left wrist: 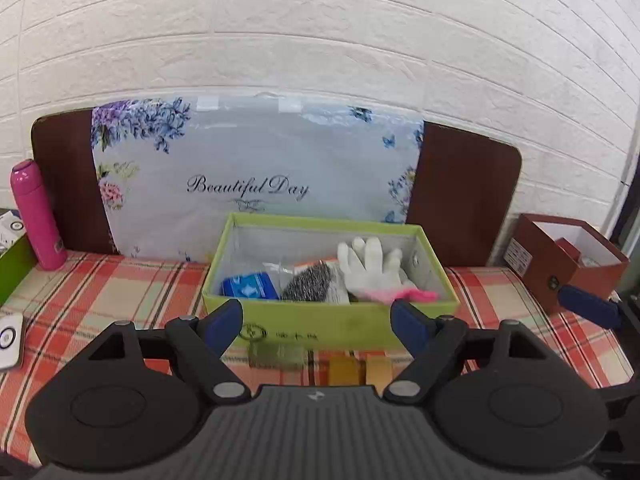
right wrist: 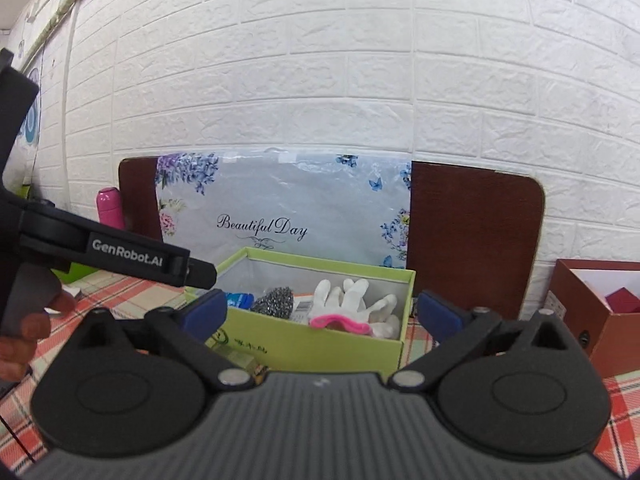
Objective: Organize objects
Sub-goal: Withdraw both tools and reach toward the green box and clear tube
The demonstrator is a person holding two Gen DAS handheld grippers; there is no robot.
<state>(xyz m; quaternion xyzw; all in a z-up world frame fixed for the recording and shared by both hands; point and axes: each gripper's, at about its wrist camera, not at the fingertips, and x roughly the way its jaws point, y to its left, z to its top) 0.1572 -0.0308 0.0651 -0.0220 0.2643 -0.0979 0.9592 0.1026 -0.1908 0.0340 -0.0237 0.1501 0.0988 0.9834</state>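
Note:
An open green box (left wrist: 328,322) (right wrist: 320,346) stands on the plaid cloth (left wrist: 120,284). Inside it lie a white glove with a pink cuff (left wrist: 372,268) (right wrist: 352,304), a steel scrubber (left wrist: 312,286) (right wrist: 276,300) and a blue packet (left wrist: 250,286) (right wrist: 239,300). My left gripper (left wrist: 318,322) is open and empty, just in front of the box. My right gripper (right wrist: 322,314) is open and empty, its fingers either side of the box front. The left gripper's body (right wrist: 120,256) shows at the left of the right wrist view.
A floral "Beautiful Day" bag (left wrist: 256,176) (right wrist: 284,208) leans on a brown board (left wrist: 464,196) at the white brick wall. A pink bottle (left wrist: 36,216) (right wrist: 110,208) stands at left. A red-brown open box (left wrist: 560,260) (right wrist: 592,312) is at right. A white device (left wrist: 10,340) lies at left.

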